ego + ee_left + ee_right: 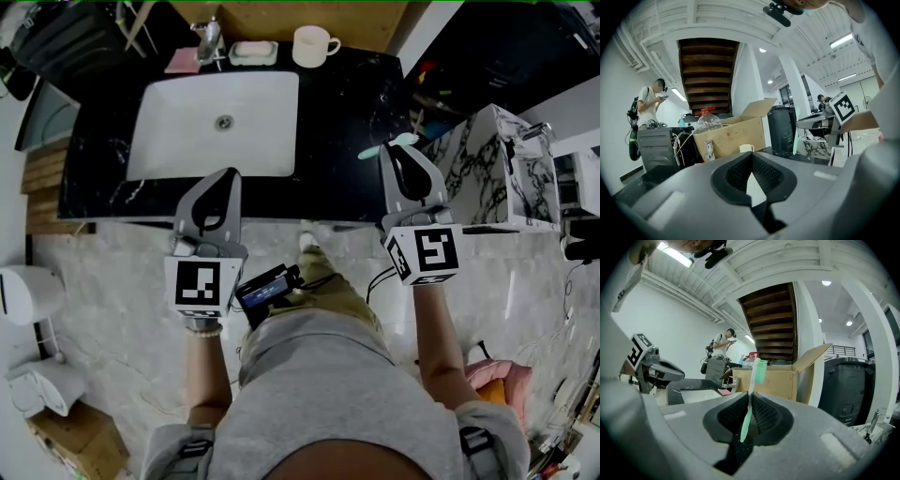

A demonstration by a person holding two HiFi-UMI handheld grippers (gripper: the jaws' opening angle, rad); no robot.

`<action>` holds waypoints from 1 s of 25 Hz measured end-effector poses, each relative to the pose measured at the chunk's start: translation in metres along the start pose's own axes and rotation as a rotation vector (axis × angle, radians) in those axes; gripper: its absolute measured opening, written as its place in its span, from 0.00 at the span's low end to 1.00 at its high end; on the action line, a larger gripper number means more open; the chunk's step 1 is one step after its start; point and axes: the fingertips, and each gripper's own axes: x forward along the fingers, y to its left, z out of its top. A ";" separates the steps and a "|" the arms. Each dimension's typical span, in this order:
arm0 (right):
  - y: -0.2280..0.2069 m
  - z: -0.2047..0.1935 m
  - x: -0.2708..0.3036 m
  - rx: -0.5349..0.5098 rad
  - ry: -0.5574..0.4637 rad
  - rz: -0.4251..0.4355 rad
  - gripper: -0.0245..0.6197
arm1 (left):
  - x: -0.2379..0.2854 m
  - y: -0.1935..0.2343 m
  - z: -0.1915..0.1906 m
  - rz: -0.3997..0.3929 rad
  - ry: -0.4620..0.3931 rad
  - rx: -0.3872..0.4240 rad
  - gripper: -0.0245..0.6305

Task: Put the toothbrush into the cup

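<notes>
A mint-green toothbrush [386,147] sticks out to the left of my right gripper [387,152], which is shut on its handle above the right part of the black counter [347,112]. In the right gripper view the toothbrush [751,390] stands upright between the pads, bristle head on top. The white cup [314,45] stands at the back edge of the counter, far ahead and left of that gripper. My left gripper [227,175] hovers over the sink's front rim, shut with nothing in it. From the left gripper [752,154] I see the cup [746,148] straight ahead.
A white sink [220,122] fills the counter's left half, with a faucet [208,37], a soap dish [253,53] and a pink pad [183,61] behind it. A marble-patterned block [497,164] stands right of the counter. A cardboard box [733,136] rises behind the cup.
</notes>
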 end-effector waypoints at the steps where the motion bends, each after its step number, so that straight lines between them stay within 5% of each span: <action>1: -0.002 0.000 0.005 -0.002 0.000 0.004 0.08 | 0.003 0.002 -0.002 0.005 0.010 0.002 0.05; 25: -0.057 0.015 0.139 -0.044 -0.071 0.102 0.08 | 0.065 0.039 -0.005 0.123 0.045 -0.008 0.05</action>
